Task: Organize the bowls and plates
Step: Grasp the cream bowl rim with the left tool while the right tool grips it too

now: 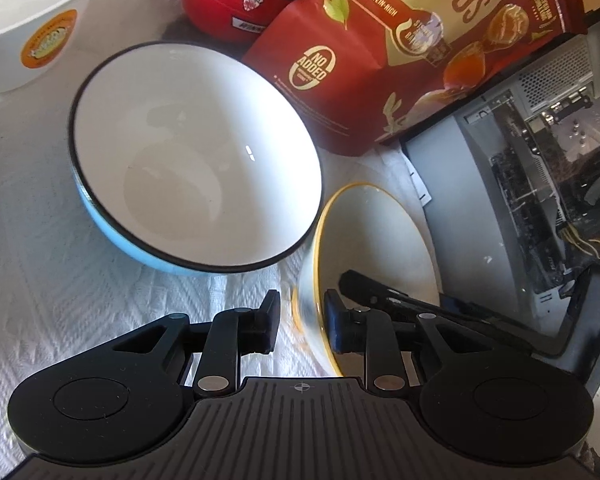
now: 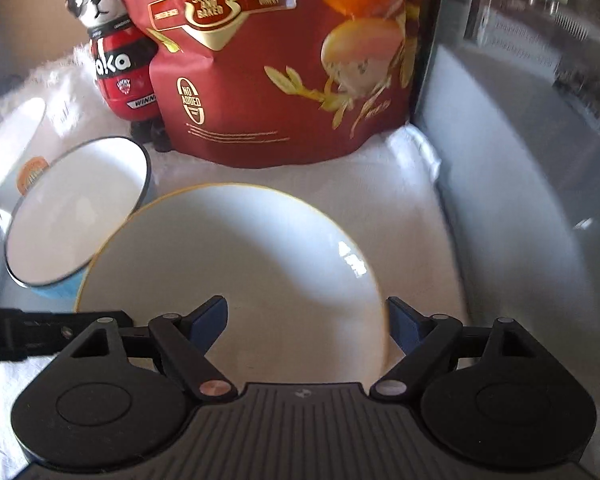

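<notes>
A yellow-rimmed white bowl (image 1: 374,236) stands tilted on the white cloth, its near rim between the fingers of my left gripper (image 1: 302,326), which is shut on it. The same bowl (image 2: 236,276) fills the middle of the right wrist view. My right gripper (image 2: 306,324) is open, its jaws wide apart on either side of the bowl's right half, touching nothing that I can see. A blue bowl with a black rim and white inside (image 1: 196,156) sits just left of the yellow-rimmed bowl, also shown in the right wrist view (image 2: 78,210).
A white bowl with an orange sticker (image 1: 32,28) stands at the far left. A red snack bag (image 1: 416,44) and a red figurine bottle (image 2: 116,52) stand behind the bowls. An open computer case (image 1: 540,168) borders the right side. White cloth (image 1: 60,280) covers the surface.
</notes>
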The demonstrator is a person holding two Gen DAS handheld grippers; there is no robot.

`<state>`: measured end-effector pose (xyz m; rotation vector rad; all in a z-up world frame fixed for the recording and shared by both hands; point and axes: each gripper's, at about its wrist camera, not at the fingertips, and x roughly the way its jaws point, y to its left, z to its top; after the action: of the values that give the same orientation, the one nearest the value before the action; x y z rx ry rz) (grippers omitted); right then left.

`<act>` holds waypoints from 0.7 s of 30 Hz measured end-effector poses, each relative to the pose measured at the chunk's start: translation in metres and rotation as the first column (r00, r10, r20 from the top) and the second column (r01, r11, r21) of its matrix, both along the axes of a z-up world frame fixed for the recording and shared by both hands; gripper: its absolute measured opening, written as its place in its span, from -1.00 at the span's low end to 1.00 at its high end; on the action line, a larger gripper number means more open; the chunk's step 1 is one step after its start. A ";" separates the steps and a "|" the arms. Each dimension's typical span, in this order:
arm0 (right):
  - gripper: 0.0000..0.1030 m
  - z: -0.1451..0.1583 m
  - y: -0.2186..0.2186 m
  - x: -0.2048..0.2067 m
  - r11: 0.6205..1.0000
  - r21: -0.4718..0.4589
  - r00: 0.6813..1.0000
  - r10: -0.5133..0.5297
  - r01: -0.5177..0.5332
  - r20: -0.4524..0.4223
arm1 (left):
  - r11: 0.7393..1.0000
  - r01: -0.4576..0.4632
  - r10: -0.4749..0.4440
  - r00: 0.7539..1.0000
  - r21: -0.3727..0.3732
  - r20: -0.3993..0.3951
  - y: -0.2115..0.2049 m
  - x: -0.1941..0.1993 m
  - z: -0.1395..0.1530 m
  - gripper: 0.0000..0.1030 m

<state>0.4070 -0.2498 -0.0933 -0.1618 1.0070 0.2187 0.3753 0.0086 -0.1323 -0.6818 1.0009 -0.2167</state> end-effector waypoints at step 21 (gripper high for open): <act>0.62 0.019 -0.012 -0.004 0.966 0.258 0.997 -0.012 0.030 -0.072 | 0.996 0.038 -0.037 0.999 0.077 -0.017 -0.005 -0.013 0.017 -0.58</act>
<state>0.4034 -0.2617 -0.0741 0.0959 1.0391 0.3366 0.3626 0.0032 -0.1153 -0.5956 1.0324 -0.2050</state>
